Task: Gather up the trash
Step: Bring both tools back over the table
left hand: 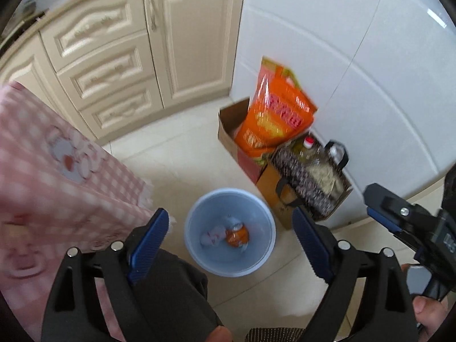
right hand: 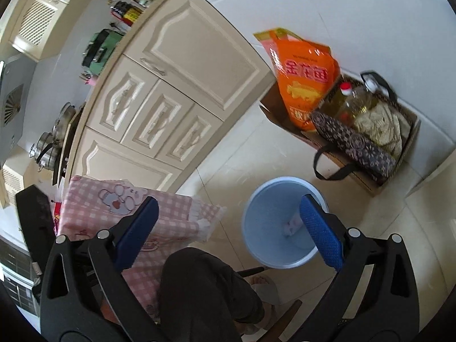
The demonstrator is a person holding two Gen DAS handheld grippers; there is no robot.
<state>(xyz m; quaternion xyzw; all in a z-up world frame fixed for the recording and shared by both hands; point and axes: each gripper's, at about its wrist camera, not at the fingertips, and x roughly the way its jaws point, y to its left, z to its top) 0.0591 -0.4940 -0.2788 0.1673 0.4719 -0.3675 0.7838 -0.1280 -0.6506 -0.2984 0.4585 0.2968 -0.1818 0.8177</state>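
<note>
A light blue bin stands on the floor tiles. At its bottom lie an orange wrapper and crumpled white paper. My left gripper hovers above the bin, open wide, with nothing between its blue pads. My right gripper comes in from the right edge, held in a hand. In the right wrist view, my right gripper is also open and empty, above and nearer than the bin. Its right finger hides part of the white paper.
A table with a pink checked cloth stands left of the bin. Cream cabinets line the back. A cardboard box holds an orange bag, an oil bottle and a patterned bag. The person's dark-trousered leg is below.
</note>
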